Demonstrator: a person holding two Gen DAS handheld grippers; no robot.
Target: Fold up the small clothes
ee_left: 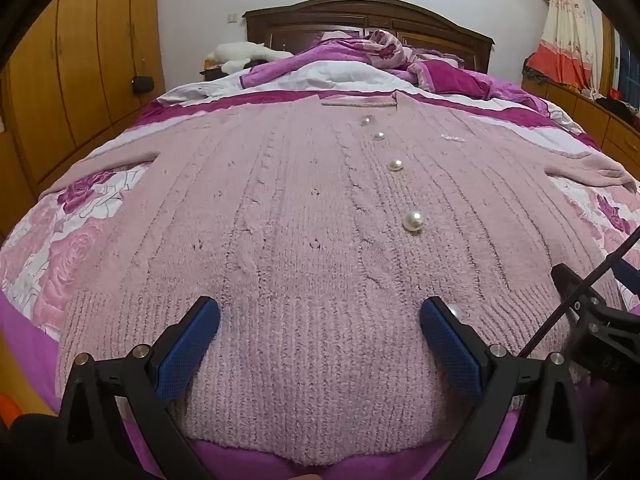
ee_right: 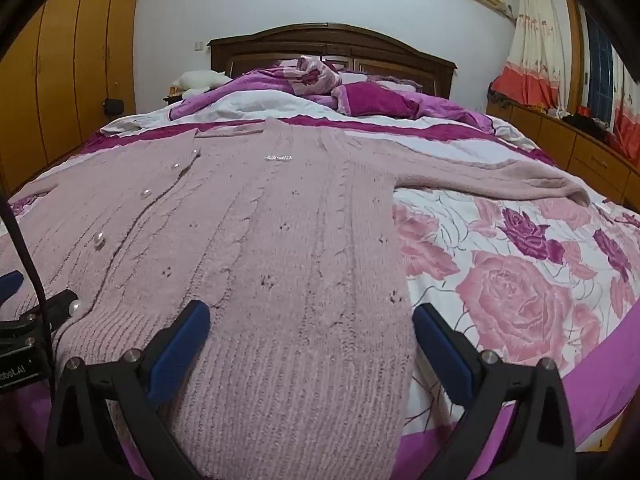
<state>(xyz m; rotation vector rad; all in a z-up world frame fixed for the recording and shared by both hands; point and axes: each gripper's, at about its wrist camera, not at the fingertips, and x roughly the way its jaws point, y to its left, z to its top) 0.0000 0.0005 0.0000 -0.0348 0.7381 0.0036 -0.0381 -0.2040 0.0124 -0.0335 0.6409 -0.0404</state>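
Observation:
A pink knitted cardigan point(ee_left: 280, 220) with pearl buttons point(ee_left: 413, 221) lies flat on the bed, front up, sleeves spread to both sides. My left gripper point(ee_left: 320, 320) is open and empty, just above the ribbed hem near the button line. My right gripper point(ee_right: 312, 324) is open and empty over the hem's right corner of the cardigan point(ee_right: 288, 240); its right finger point(ee_right: 440, 344) is over the bedsheet. The right sleeve point(ee_right: 500, 176) stretches toward the bed's right side. The right gripper's body also shows in the left wrist view point(ee_left: 592, 320).
The bed has a rose-patterned sheet point(ee_right: 520, 280). A bunched magenta and white quilt point(ee_right: 320, 96) lies by the dark headboard point(ee_right: 332, 44). Wooden wardrobes point(ee_left: 72, 80) stand left, a low cabinet point(ee_right: 580, 152) and curtains right.

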